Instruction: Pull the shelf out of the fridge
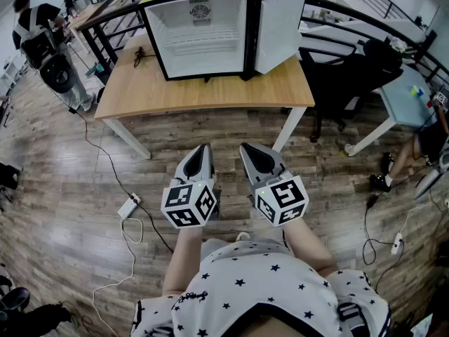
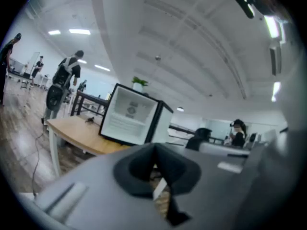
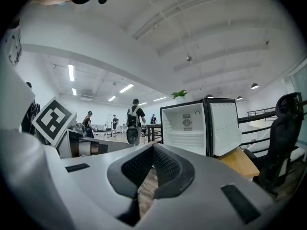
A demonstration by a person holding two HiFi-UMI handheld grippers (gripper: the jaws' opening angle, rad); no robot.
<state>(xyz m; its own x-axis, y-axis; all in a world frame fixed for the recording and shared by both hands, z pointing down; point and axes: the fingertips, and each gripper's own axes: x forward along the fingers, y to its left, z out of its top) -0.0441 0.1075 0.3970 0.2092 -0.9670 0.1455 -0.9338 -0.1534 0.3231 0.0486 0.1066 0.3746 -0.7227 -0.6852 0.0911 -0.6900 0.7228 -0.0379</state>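
Observation:
A small black fridge (image 1: 203, 27) stands on a wooden table (image 1: 210, 93), its door (image 1: 279, 30) swung open to the right. Inside the white interior a white wire shelf (image 1: 210, 42) sits across the middle. Both grippers hang low in front of the person's body, well short of the table. The left gripper (image 1: 203, 148) is shut with nothing in it, and so is the right gripper (image 1: 250, 148). In the left gripper view the fridge (image 2: 132, 116) shows far beyond the left gripper (image 2: 154, 150). In the right gripper view the shelf (image 3: 184, 135) is visible beyond the right gripper (image 3: 153, 148).
A black office chair (image 1: 351, 76) stands right of the table. A person with a backpack (image 1: 42, 34) stands at the far left. A power strip (image 1: 130, 206) and cables lie on the wood floor. A small dark object (image 1: 140, 53) rests on the table's left part.

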